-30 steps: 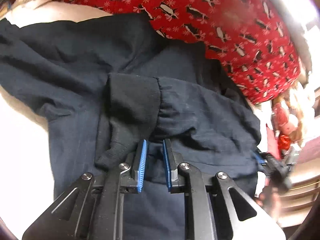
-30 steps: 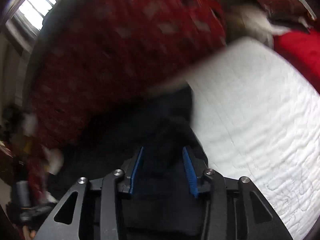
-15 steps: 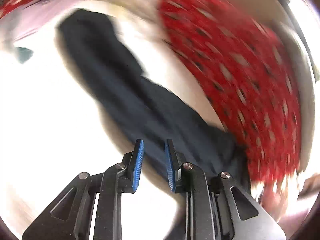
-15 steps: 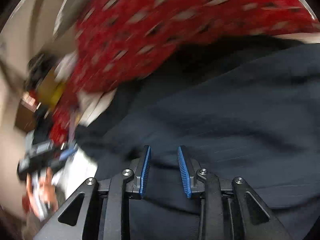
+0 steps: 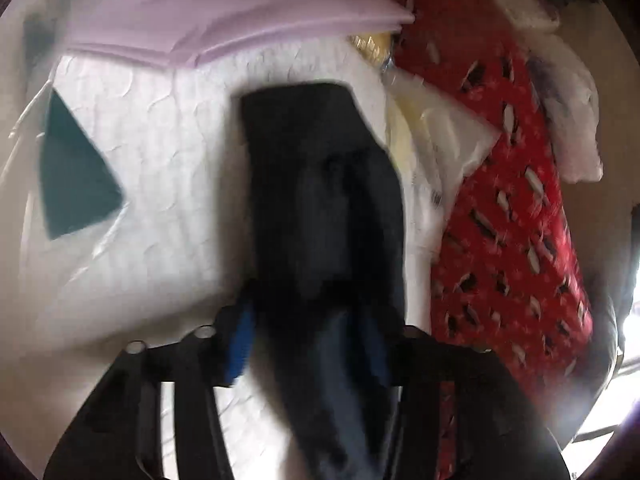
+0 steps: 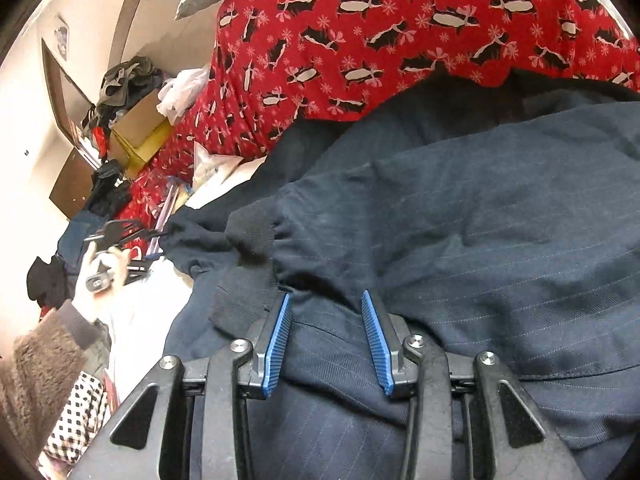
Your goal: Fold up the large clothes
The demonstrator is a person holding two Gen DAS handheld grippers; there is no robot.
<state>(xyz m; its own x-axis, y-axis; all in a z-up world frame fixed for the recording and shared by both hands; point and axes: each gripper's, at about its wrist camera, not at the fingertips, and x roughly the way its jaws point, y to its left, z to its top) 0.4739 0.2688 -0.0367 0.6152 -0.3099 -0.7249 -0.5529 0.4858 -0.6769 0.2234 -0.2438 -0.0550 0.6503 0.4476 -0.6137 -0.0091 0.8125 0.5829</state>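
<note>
The right gripper (image 6: 326, 340) hovers over the navy pinstriped garment (image 6: 460, 232), jaws opening, cloth lying between them unpinched. Behind the garment spreads a red penguin blanket (image 6: 360, 40).

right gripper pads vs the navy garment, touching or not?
Apart. The right wrist view shows the right gripper opening, both blue pads clear of the navy garment, which lies flat below between them.
</note>
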